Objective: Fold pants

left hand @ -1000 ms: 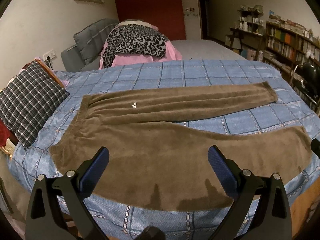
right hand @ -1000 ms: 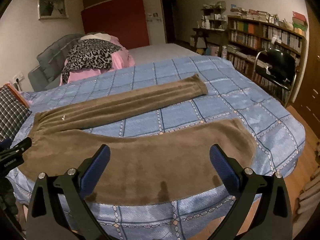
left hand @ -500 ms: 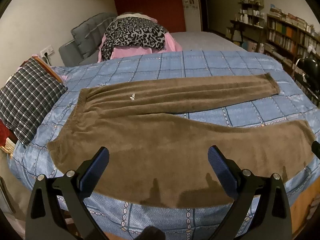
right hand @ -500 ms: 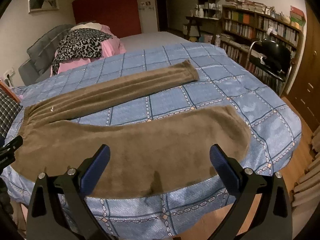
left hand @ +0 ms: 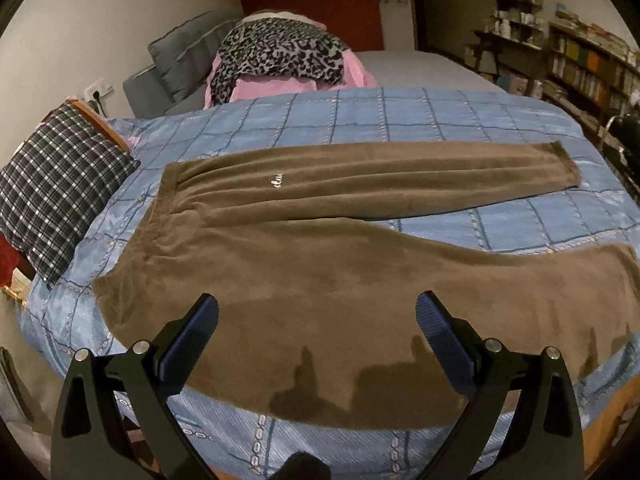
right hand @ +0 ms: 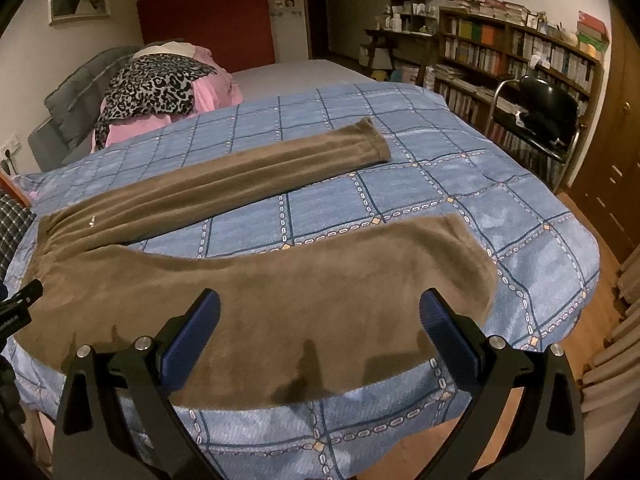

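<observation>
— What carries everything here?

— We see a bed under a blue checked cover (left hand: pixel 420 120), and the brown fleece pants (left hand: pixel 304 264) lie flat on it, unfolded. The waistband sits toward the bed's left edge, beside a plaid pillow (left hand: pixel 56 188); one leg runs along the near edge, the other angles toward the far right corner, with bare cover between them.

— And beyond that?

— At the far edge we find a pink heap topped with leopard-print cloth (left hand: pixel 276 48), then a bookshelf (right hand: pixel 516 56) and a black chair (right hand: pixel 544 108) off the right side.

— Anything hard to read?

— We make out small white lettering on the far leg, too blurred to read.

— The grippers?

— Our left gripper (left hand: pixel 316 318) and right gripper (right hand: pixel 320 312) both hover above the near leg, jaws spread wide, holding nothing.
</observation>
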Demonstrator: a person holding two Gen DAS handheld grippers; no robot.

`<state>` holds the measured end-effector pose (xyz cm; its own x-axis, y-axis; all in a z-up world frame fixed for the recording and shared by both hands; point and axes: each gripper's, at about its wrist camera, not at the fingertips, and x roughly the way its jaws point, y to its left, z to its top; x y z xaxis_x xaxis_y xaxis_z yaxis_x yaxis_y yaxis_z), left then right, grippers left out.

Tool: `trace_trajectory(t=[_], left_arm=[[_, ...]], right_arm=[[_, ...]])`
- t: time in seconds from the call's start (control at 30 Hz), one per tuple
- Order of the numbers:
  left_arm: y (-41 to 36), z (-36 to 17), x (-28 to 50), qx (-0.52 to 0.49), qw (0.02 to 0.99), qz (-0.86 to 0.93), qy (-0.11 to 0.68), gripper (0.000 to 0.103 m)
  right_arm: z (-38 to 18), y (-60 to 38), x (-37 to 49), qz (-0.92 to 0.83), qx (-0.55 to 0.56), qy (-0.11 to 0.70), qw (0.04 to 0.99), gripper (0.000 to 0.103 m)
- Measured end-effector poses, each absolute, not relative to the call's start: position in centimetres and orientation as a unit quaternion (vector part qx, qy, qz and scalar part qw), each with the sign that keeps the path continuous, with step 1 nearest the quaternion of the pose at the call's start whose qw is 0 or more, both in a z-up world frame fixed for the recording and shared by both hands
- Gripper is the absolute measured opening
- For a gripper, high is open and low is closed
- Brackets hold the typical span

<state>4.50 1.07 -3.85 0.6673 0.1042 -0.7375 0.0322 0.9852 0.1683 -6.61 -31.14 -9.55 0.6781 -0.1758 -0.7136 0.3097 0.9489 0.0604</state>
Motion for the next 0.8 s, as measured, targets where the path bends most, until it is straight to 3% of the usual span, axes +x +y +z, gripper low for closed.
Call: trace_trajectory(t=[0.8], left_arm=[[4.4,-7.1,11.9,0.074,0.885,0.058,0.455,0.098]], right_arm=[[-12.1,-32.7,0.5,-0.132,0.105,0.432,0.886,0.101]])
